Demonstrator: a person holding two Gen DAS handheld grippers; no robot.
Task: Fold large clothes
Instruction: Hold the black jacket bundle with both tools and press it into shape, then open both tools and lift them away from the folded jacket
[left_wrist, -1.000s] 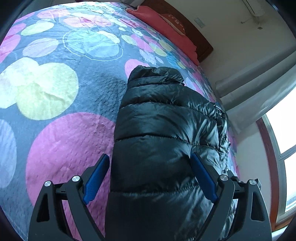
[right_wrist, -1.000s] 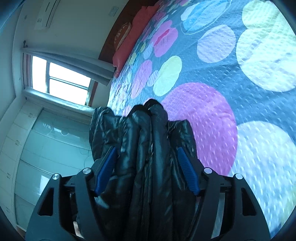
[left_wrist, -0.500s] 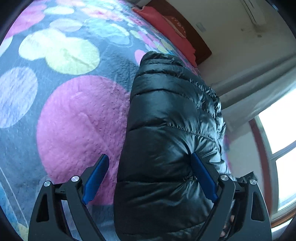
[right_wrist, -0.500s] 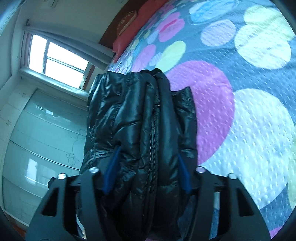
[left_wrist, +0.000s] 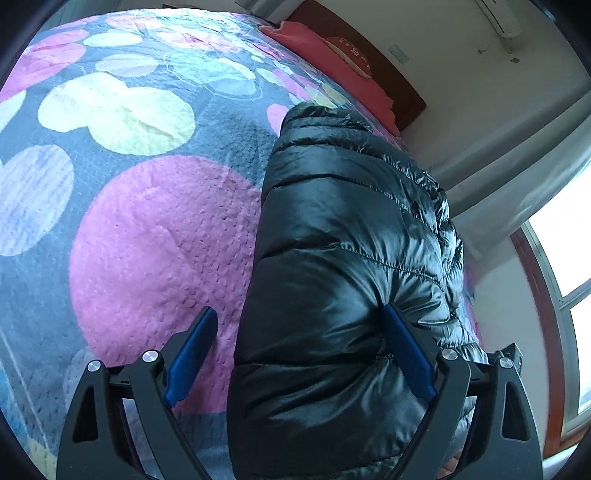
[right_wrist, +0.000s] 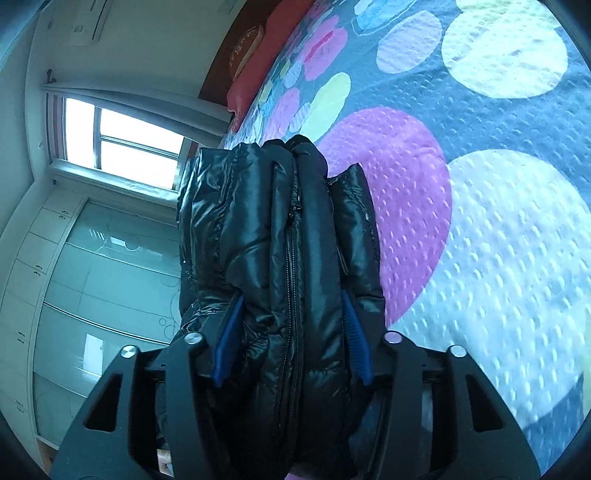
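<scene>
Beside jacket (left_wrist: 343, 266), bedspread (left_wrist: 147, 229) bare.

Your folded black quilted puffer jacket (left_wrist: 343, 258) lies on the bed (left_wrist: 155, 229), along the bed's edge nearest the window (left_wrist: 569, 251). In your left wrist view, your left hand-held gripper (left_wrist: 299, 325) straddles the near end of the jacket: the right pad touches it, the left pad stands apart over the bed. Your right hand-held gripper (right_wrist: 291, 314) has the jacket's stacked layers between both pads, zipper up the middle. A red pillow (left_wrist: 332, 55) lies at the far end of the bed, against the dark wooden headboard (left_wrist: 384, 70). Glass-fronted wardrobe doors (right_wrist: 92, 280) stand below the window in the right wrist view.
</scene>
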